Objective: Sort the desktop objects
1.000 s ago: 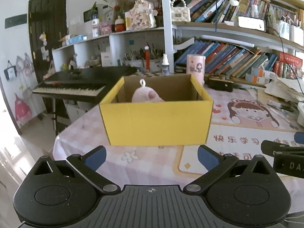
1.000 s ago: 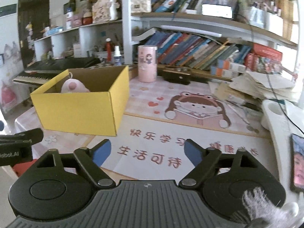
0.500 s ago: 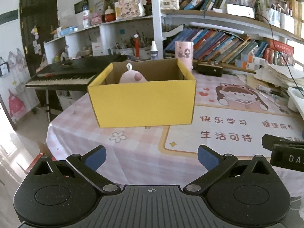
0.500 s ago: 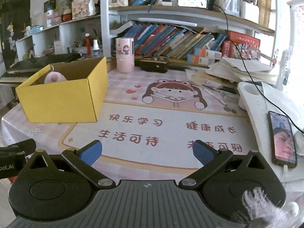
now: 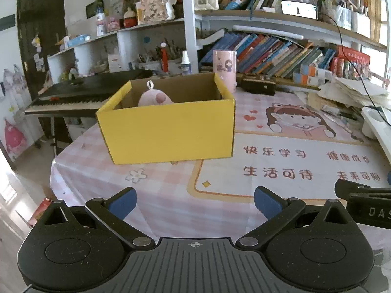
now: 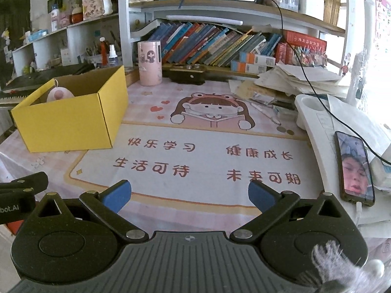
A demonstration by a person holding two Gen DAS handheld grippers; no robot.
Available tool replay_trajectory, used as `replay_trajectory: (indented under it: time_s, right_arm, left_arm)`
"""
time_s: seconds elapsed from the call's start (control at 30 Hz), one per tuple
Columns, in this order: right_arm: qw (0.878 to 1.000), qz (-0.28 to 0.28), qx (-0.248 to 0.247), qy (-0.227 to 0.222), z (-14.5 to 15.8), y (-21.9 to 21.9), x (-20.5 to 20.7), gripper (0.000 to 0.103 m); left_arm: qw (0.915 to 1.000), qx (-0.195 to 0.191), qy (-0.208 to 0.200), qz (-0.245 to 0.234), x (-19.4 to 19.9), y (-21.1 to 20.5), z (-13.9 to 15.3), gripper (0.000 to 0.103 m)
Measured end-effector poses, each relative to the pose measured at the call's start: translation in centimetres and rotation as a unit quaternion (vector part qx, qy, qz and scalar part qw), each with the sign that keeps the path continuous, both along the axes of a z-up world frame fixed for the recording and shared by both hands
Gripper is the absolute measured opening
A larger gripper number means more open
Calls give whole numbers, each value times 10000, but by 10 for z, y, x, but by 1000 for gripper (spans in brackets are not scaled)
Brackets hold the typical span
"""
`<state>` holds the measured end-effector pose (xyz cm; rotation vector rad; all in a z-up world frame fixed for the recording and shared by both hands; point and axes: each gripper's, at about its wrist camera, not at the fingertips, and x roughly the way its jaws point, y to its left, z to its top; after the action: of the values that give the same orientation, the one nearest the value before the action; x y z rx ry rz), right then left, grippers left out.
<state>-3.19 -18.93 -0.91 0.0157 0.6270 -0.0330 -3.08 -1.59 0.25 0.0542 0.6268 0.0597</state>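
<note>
A yellow cardboard box (image 5: 168,131) stands open on the pink checked tablecloth, with a pink plush toy (image 5: 155,99) inside it. The right wrist view has the same box (image 6: 70,119) at the left and the plush toy (image 6: 58,94) peeking over its rim. My left gripper (image 5: 195,201) is open over the cloth in front of the box, nothing between its blue pads. My right gripper (image 6: 189,195) is open wide above the printed desk mat (image 6: 207,156), also with nothing in it. Each gripper's black body shows at the edge of the other's view.
A pink cylinder (image 6: 149,63) and a black case (image 6: 187,74) stand behind the mat by the bookshelf. Stacked papers (image 6: 300,78), a white tray (image 6: 315,112) and a phone (image 6: 355,169) on a cable crowd the right side. A keyboard (image 5: 80,95) lies beyond the table's left edge.
Both grippers have drawn back from the box, which looks smaller and farther left now. The right gripper's jaws spread wider. More of the desk mat and the phone came into sight.
</note>
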Motion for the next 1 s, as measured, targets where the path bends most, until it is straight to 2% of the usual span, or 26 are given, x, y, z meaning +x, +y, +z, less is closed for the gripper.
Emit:
replay_trajectory:
  time_s: [1.0]
  right_arm:
    - [9999, 79, 33, 83, -3, -2, 0, 103]
  left_arm:
    - [9998, -4, 160, -87, 0, -6, -5, 103]
